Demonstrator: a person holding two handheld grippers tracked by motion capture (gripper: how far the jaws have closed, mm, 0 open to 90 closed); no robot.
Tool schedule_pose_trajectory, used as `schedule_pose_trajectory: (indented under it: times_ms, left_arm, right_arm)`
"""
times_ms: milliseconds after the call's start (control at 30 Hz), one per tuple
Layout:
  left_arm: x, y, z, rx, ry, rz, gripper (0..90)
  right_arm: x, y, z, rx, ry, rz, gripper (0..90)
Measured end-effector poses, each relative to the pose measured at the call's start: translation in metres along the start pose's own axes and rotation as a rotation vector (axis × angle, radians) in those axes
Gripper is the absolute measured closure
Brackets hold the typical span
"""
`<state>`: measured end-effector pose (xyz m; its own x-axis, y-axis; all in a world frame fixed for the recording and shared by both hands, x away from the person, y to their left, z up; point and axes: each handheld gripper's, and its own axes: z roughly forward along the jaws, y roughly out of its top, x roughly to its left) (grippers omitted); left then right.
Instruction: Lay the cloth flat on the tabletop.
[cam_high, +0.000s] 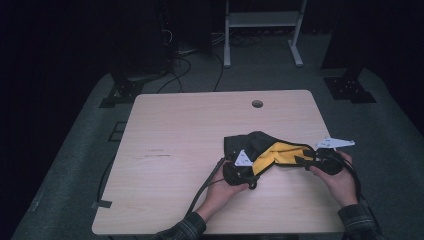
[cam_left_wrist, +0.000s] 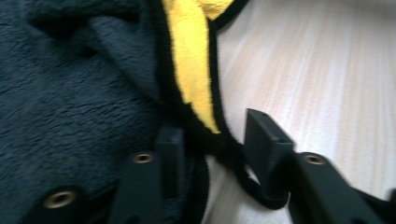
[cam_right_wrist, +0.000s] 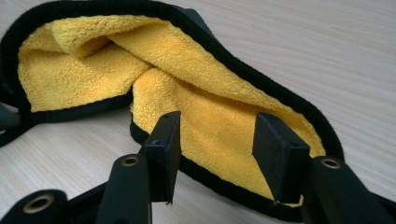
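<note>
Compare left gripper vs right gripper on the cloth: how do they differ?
1. Left gripper has the cloth's dark grey side and black hem between its jaws; right gripper faces the yellow side.
2. Left works the cloth's left end, right its right end, per the high view.
3. Left's jaws straddle a bunched edge; right's straddle a flatter flap.
Shared: black two-jaw tools, cloth between the jaws, low over the table.

Ahead of your right gripper (cam_right_wrist: 215, 140) lies a folded cloth (cam_right_wrist: 196, 98), yellow fleece inside with a black border. Your jaws stand apart with the cloth's near corner between them: the yellow face fills the gap, the black edge runs beneath both tips. The wooden table (cam_right_wrist: 327, 51) stretches beyond and to the right jaw's side.
</note>
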<state>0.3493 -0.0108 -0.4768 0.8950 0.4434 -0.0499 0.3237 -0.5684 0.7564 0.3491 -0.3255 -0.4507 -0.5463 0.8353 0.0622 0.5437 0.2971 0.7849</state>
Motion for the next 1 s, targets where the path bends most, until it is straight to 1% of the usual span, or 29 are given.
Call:
schedule_pose_trajectory:
  times_ms: [33, 67, 100, 167, 200, 233, 267, 300, 333, 367, 400, 467, 500, 533, 567, 600, 633, 667, 733, 800, 833, 867, 900, 933, 967, 1000]
  left_arm:
    - [0.001, 0.001, -0.001, 0.01, 0.004, -0.012, 69.6]
    - [0.001, 0.001, -0.001, 0.01, 0.004, -0.012, 74.8]
    - [0.003, 0.001, -0.002, 0.015, 0.001, -0.025, 74.8]
    - [0.006, 0.0, -0.005, 0.02, -0.011, -0.044, 81.6]
    - [0.007, 0.0, -0.006, 0.023, -0.014, -0.05, 83.1]
    - [0.007, -0.001, -0.008, 0.017, -0.018, -0.061, 83.6]
    - [0.008, -0.001, -0.01, 0.02, -0.022, -0.058, 83.8]
    - [0.01, -0.001, -0.015, 0.015, -0.028, -0.056, 84.0]
    - [0.01, -0.001, -0.015, 0.015, -0.028, -0.056, 83.9]
    - [0.011, 0.0, -0.022, 0.006, -0.038, -0.056, 83.9]
    - [0.011, 0.0, -0.022, 0.006, -0.038, -0.056, 83.9]
    - [0.012, 0.002, -0.029, -0.01, -0.047, -0.071, 84.0]
    - [0.014, 0.003, -0.037, -0.017, -0.042, -0.073, 84.4]
    - [0.014, 0.003, -0.037, -0.017, -0.042, -0.073, 84.7]
    - [0.016, 0.003, -0.041, -0.02, -0.043, -0.073, 84.7]
    - [0.017, 0.003, -0.045, -0.029, -0.05, -0.089, 84.8]
    - [0.021, 0.002, -0.054, -0.043, -0.047, -0.099, 84.9]
    - [0.021, 0.002, -0.054, -0.043, -0.047, -0.099, 84.9]
    - [0.026, 0.001, -0.062, -0.054, -0.047, -0.104, 84.9]
    - [0.03, -0.001, -0.071, -0.053, -0.04, -0.104, 84.8]
    - [0.036, -0.004, -0.079, -0.056, -0.034, -0.11, 84.8]
    - [0.036, -0.004, -0.079, -0.056, -0.034, -0.11, 84.9]
    - [0.041, -0.008, -0.087, -0.048, -0.018, -0.113, 84.9]
    - [0.041, -0.008, -0.087, -0.048, -0.018, -0.113, 84.9]
    - [0.047, -0.012, -0.094, -0.046, -0.01, -0.125, 85.0]
    - [0.047, -0.012, -0.094, -0.046, -0.01, -0.125, 85.0]
  right_arm:
    - [-0.001, 0.0, 0.0, -0.001, -0.001, 0.001, 51.1]
    - [-0.001, 0.0, 0.0, -0.001, -0.001, 0.001, 51.1]
    - [-0.001, 0.0, 0.0, -0.001, -0.004, 0.003, 51.1]
    - [-0.004, -0.001, -0.001, -0.001, -0.013, 0.009, 51.1]
    - [-0.007, -0.002, -0.003, -0.001, -0.02, 0.017, 51.1]
    - [-0.009, -0.002, -0.003, -0.002, -0.025, 0.02, 51.0]
    - [-0.011, -0.003, -0.004, -0.002, -0.029, 0.028, 51.0]
    - [-0.016, -0.005, -0.006, -0.001, -0.043, 0.038, 50.6]
    - [-0.016, -0.005, -0.006, -0.001, -0.043, 0.038, 50.6]
    - [-0.02, -0.008, -0.007, 0.003, -0.055, 0.048, 50.3]
    - [-0.02, -0.008, -0.007, 0.003, -0.055, 0.048, 50.3]
    - [-0.024, -0.01, -0.007, 0.01, -0.061, 0.057, 49.7]
    - [-0.027, -0.012, -0.005, 0.024, -0.068, 0.064, 49.4]
    - [-0.027, -0.012, -0.005, 0.024, -0.068, 0.064, 49.4]
    - [-0.028, -0.013, -0.004, 0.029, -0.072, 0.065, 49.4]
    - [-0.028, -0.014, -0.004, 0.032, -0.072, 0.067, 49.3]
    - [-0.029, -0.014, -0.003, 0.038, -0.073, 0.068, 49.2]
    - [-0.029, -0.014, -0.003, 0.038, -0.073, 0.068, 49.2]
    - [-0.028, -0.014, -0.003, 0.036, -0.07, 0.064, 49.2]
    - [-0.027, -0.014, -0.001, 0.04, -0.068, 0.056, 49.2]
    - [-0.025, -0.013, 0.0, 0.042, -0.064, 0.052, 49.2]
    - [-0.025, -0.013, 0.0, 0.042, -0.064, 0.052, 49.2]
    - [-0.023, -0.013, 0.0, 0.044, -0.061, 0.042, 49.3]
    - [-0.023, -0.013, 0.0, 0.044, -0.061, 0.042, 49.3]
    - [-0.021, -0.012, 0.001, 0.046, -0.055, 0.038, 49.4]
    - [-0.021, -0.012, 0.001, 0.046, -0.055, 0.038, 49.4]
